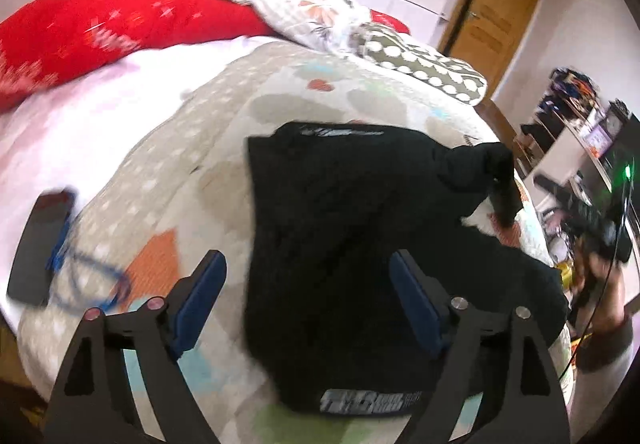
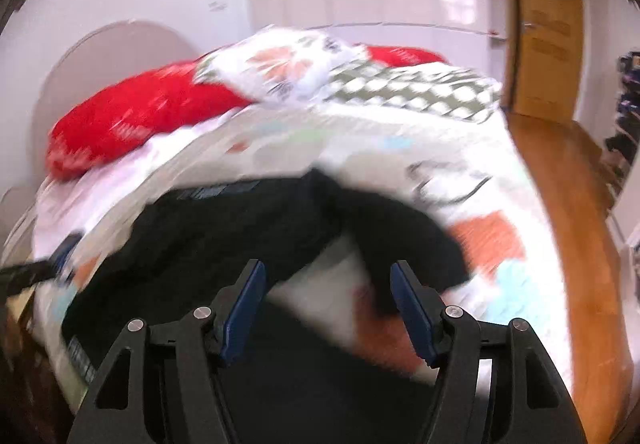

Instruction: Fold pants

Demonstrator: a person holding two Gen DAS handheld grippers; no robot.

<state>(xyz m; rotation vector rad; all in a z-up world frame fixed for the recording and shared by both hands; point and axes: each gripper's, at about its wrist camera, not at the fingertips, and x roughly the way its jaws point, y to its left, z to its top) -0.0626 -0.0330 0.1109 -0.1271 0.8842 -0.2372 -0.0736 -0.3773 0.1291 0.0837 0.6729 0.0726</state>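
Here, black pants (image 1: 340, 228) lie partly folded on a patterned quilt (image 1: 208, 148) covering a bed, with a printed logo strip at the near hem and another at the far edge. Seen from the left wrist, the left tool (image 1: 308, 300) hangs over the garment's near half with its blue-padded jaws spread wide and nothing between them; the cloth's long axis runs away from it toward the red pillow (image 1: 100, 28) and floral pillow (image 1: 304, 4). A loose black leg end (image 1: 484, 172) trails off to the garment's far right, toward the bed's edge. The right tool (image 2: 328, 296) is likewise released and empty, poised just short of that stray leg (image 2: 400, 232), which lies ahead and slightly right of its jaws. Judging from this, the right side is the nearer one to gather it. Motion blur softens the right wrist view, so contact cannot be confirmed.
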